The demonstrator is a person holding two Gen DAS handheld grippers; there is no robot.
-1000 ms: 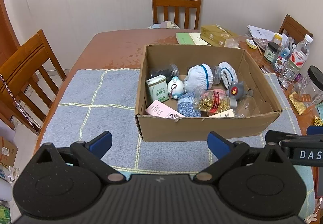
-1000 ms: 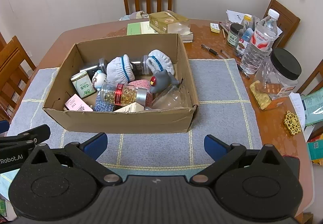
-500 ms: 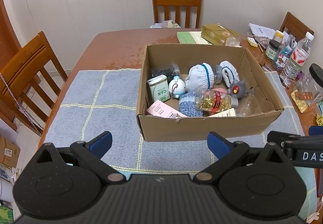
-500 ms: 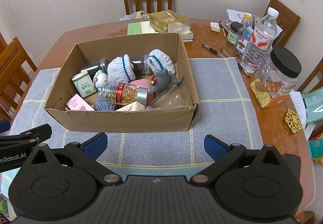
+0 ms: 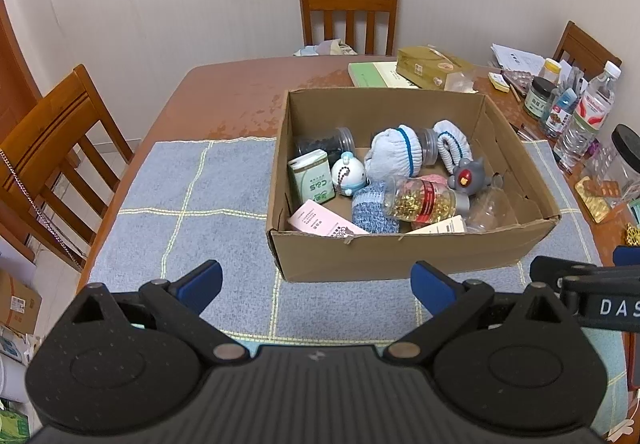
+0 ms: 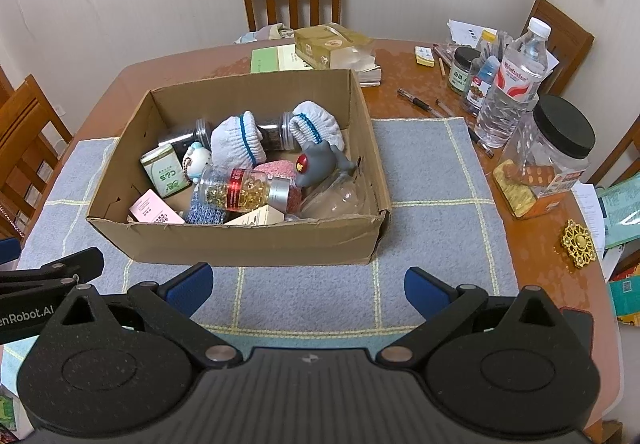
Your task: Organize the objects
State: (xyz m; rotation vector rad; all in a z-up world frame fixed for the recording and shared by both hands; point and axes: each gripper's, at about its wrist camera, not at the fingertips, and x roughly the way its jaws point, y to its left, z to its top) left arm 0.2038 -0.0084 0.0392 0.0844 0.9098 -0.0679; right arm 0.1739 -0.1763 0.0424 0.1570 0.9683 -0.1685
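An open cardboard box (image 5: pixel 400 260) (image 6: pixel 240 242) stands on a grey-blue checked mat (image 5: pixel 192 183) (image 6: pixel 432 171). Inside lie a capsule bottle with a red band (image 5: pixel 420 199) (image 6: pixel 240 189), white rolled socks (image 5: pixel 394 153) (image 6: pixel 236 141), a grey shark toy (image 5: pixel 466 173) (image 6: pixel 320 161), a green carton (image 5: pixel 312 177) (image 6: pixel 165 171), a pink box (image 5: pixel 320 222) (image 6: pixel 154 208), a round white figure (image 5: pixel 349 175) and dark jars. My left gripper (image 5: pixel 316 282) is open, hovering over the mat before the box's near wall. My right gripper (image 6: pixel 308 284) is open too, holding nothing.
Clutter lines the table's right side: a water bottle (image 6: pixel 510 83), a black-lidded plastic jar (image 6: pixel 548 151), small jars, pens (image 6: pixel 416 99), a gold ornament (image 6: pixel 578 242). A tan carton on books (image 6: pixel 326 43) lies behind the box. Wooden chairs (image 5: pixel 348 15) (image 5: pixel 48 147) surround the table.
Both views have drifted back very slightly from the box. The box, its contents and both open grippers look the same.
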